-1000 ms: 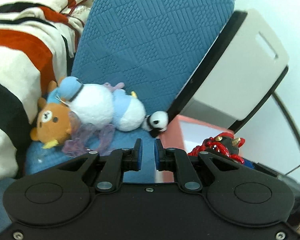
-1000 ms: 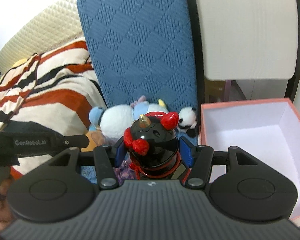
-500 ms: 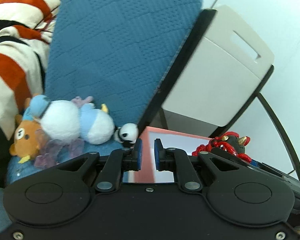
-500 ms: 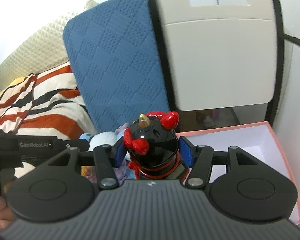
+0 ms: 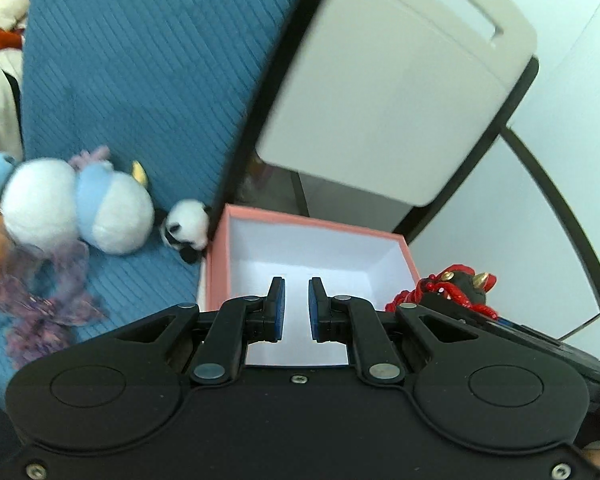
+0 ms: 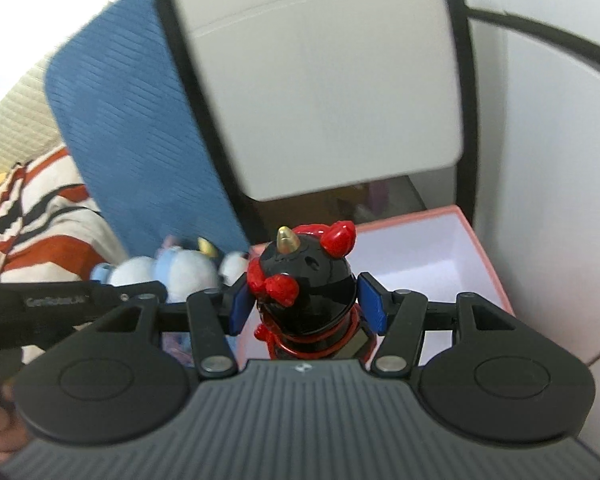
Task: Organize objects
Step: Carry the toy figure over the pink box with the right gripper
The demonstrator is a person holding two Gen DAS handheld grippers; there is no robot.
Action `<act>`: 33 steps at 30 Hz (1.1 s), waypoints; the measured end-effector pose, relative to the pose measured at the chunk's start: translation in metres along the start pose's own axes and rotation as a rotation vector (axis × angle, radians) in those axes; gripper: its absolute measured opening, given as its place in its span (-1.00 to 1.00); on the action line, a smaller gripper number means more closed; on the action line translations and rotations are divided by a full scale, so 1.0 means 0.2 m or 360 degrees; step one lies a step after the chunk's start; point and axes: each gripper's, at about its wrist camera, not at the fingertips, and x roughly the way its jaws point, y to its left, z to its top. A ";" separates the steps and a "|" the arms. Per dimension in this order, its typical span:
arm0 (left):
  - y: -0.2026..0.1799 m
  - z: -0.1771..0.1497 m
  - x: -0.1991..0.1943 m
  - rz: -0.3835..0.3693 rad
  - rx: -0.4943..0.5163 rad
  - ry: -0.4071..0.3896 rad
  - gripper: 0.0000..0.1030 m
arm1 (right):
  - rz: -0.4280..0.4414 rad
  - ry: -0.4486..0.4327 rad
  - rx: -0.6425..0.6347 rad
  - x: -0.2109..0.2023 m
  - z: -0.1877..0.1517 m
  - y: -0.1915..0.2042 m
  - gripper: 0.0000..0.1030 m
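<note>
Chair back, pale grey with a black frame, stood behind the pink box and was the largest thing in both views. Blue quilted cushion leaned left of the box, its lower part running under the plush toys. Striped blanket lay further left of the box, beyond the cushion. The box, white inside, sat open-topped; the part of its inside in view held nothing. White-and-blue plush lay left of the box, with an orange plush, blurred and probably a bear, at the frame edge beyond it. Small panda plush sat touching the box's left wall. Right gripper pinched the black-and-red horned figurine between its blue pads, held upright before the box's near-left corner. Left gripper hovered in front of the box, fingers drawn nearly together on nothing.
</note>
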 end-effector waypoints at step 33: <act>-0.03 -0.17 0.21 0.0077 0.0153 0.0144 -0.77 | -0.0137 0.0216 0.0072 0.27 -0.25 -0.25 0.15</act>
